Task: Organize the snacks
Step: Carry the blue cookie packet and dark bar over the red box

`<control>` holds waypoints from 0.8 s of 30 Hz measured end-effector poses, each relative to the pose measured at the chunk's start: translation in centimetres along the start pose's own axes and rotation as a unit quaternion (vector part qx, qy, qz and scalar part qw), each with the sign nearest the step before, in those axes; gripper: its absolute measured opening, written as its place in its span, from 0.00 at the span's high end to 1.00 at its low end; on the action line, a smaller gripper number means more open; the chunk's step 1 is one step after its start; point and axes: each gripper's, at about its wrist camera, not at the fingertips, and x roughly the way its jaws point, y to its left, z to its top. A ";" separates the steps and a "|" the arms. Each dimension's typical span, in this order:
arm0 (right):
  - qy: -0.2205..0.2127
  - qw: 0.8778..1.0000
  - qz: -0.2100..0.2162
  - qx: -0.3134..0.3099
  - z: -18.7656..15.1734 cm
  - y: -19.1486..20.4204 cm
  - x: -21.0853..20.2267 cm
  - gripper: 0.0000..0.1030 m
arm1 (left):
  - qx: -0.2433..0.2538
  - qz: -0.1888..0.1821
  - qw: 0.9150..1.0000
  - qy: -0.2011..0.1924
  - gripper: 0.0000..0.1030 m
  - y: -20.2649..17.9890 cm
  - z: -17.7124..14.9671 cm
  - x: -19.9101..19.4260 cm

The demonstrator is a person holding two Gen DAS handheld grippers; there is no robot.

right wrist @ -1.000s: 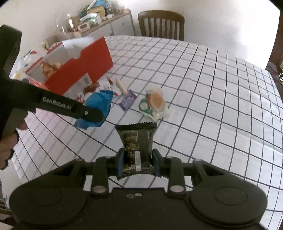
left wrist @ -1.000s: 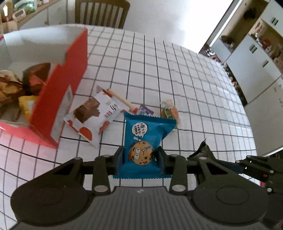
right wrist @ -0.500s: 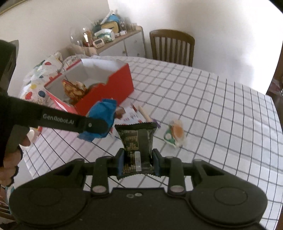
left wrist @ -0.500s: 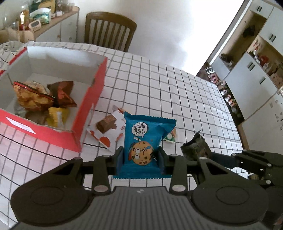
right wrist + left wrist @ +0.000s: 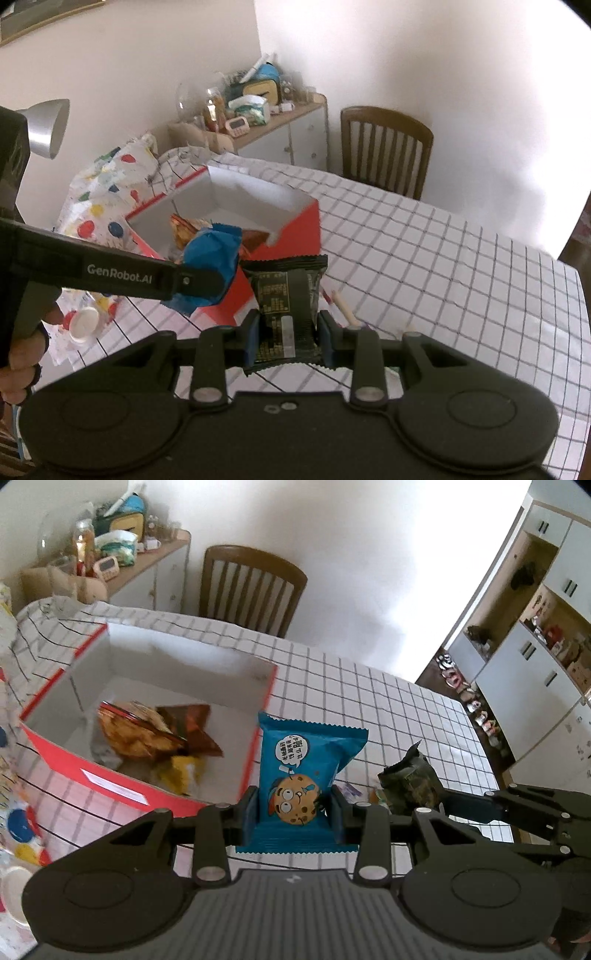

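My left gripper (image 5: 294, 812) is shut on a blue cookie packet (image 5: 303, 760) and holds it in the air beside the near right wall of the open red box (image 5: 88, 771). Inside the box lie an orange snack bag (image 5: 133, 731), a brown wrapper (image 5: 192, 727) and a yellow one (image 5: 181, 771). My right gripper (image 5: 287, 332) is shut on a dark green snack packet (image 5: 286, 291), also lifted above the table. In the right wrist view the left gripper (image 5: 199, 280) with the blue packet (image 5: 210, 266) hangs in front of the red box (image 5: 295, 236).
A checked tablecloth (image 5: 443, 266) covers the table, and a pale stick-shaped snack (image 5: 343, 306) lies on it past my right fingers. A wooden chair (image 5: 251, 587) stands at the far side. A cluttered sideboard (image 5: 280, 129) is behind it. A spotted bag (image 5: 107, 192) sits left of the box.
Both grippers have risen with their packets and moved toward the red box, whose inside now shows fully. The loose snacks on the cloth have dropped behind the grippers.
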 end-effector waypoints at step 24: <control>-0.010 1.000 -0.022 -0.010 7.3 8.3 7.8 0.70 | -0.006 0.051 0.999 -0.006 0.63 12.8 7.3 0.8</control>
